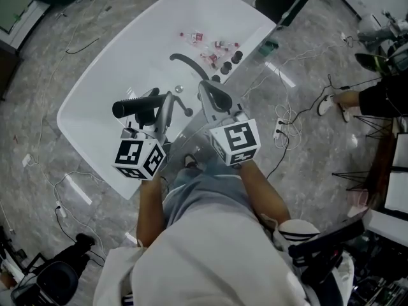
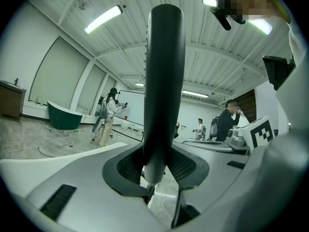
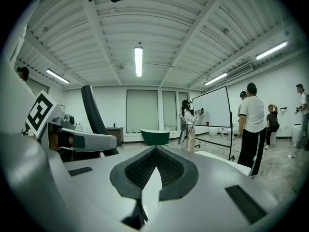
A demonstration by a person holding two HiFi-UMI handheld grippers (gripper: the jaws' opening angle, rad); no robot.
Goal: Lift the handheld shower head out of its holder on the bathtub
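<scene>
Left gripper view | left gripper (image 2: 157, 167) clamps shower head (image 2: 164, 81) upright between jaws | right gripper (image 3: 155, 154) closed, empty

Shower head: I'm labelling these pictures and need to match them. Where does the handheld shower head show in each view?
Head view: handheld shower head, dark bar left of centre over the white bathtub.
Left gripper view: tall dark shaft at centre, between the jaws.
Right gripper view: slanted dark bar at left.
Shared landmark: green tub, gripper views only.

Left gripper (image 1: 164, 104) full, right gripper (image 1: 207, 89) closed
</scene>
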